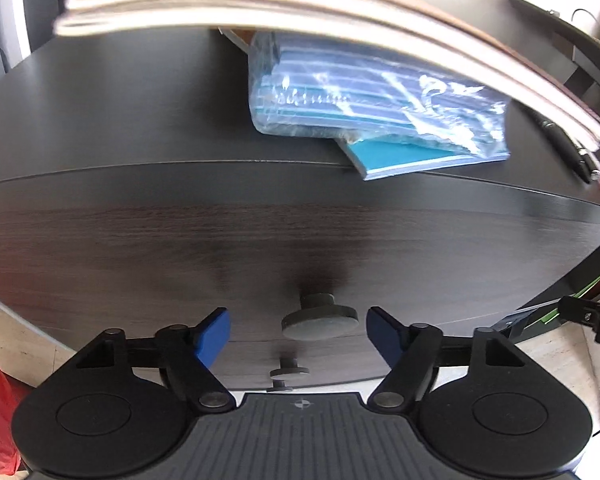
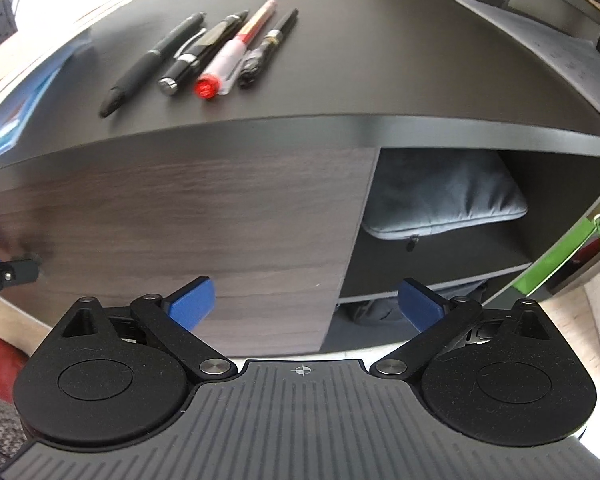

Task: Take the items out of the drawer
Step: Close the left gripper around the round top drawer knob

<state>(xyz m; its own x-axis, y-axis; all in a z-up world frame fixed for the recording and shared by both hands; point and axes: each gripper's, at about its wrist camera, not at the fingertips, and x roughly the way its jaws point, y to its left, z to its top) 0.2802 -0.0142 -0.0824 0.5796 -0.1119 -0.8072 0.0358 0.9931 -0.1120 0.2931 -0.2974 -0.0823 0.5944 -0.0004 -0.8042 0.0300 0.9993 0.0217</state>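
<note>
Your left claw point(image 1: 298, 330) sits level at the closed drawer front point(image 1: 180, 248), fingers apart either side of its round knob point(image 1: 320, 320). Your right claw point(image 2: 304, 304), fingers apart and empty, faces the same front below four pens point(image 2: 204, 52) on the table point(image 2: 380, 60)

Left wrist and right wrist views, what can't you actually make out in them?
- Left wrist view: a blurred pale stack crosses the top, hiding the desk behind it; what it is stays unclear.
- Left wrist view: the drawer front is shut, so its contents are hidden.
- Right wrist view: the blue packet is cut off by the left edge.
- Right wrist view: below the grey pouch, the lower shelf is too dark.
</note>
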